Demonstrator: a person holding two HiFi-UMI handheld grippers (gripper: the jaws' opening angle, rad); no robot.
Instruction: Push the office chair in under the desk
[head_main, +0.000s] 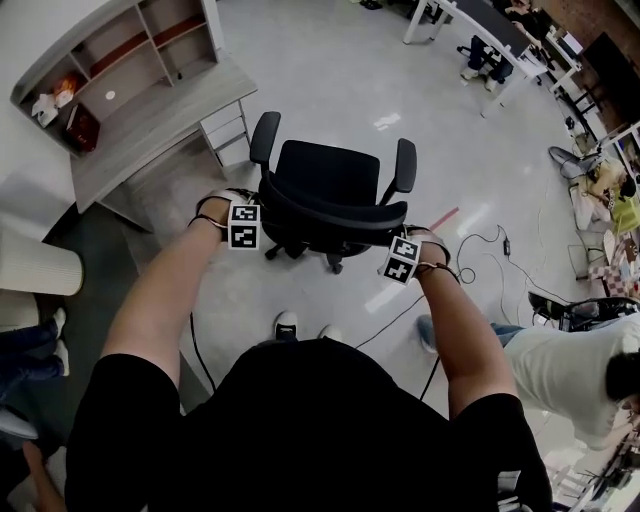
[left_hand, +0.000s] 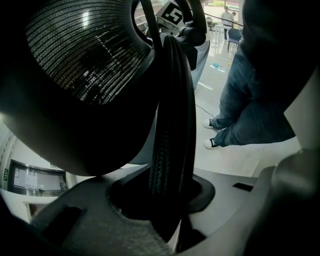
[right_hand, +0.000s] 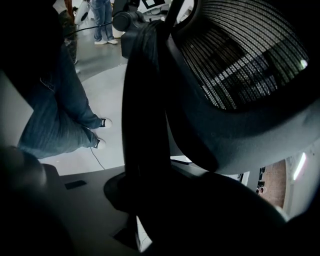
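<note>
Office chair (head_main: 325, 185), black with a mesh back, stands on the pale floor (head_main: 420, 90) in the middle of the room, its seat facing the far side, away from the person behind it. The grey desk (head_main: 150, 125), topped by a shelf unit (head_main: 120, 45), sits at the far left. The chair is apart from it and not under it. The person grips the backrest (head_main: 320, 212) along its top edge, with the left gripper (head_main: 248, 218) at the left end and the right gripper (head_main: 408, 248) at the right end, both pointing steeply down. In the left gripper view, the jaws are clamped on the backrest's dark ribbed rim, with the mesh panel curving away just beyond. The right gripper view shows the same on the other side, the rim pinched between that gripper's jaws. A second person in a light top (head_main: 565, 370) is at the near right, and cables (head_main: 500, 255) trail across the floor on the right of the chair.
</note>
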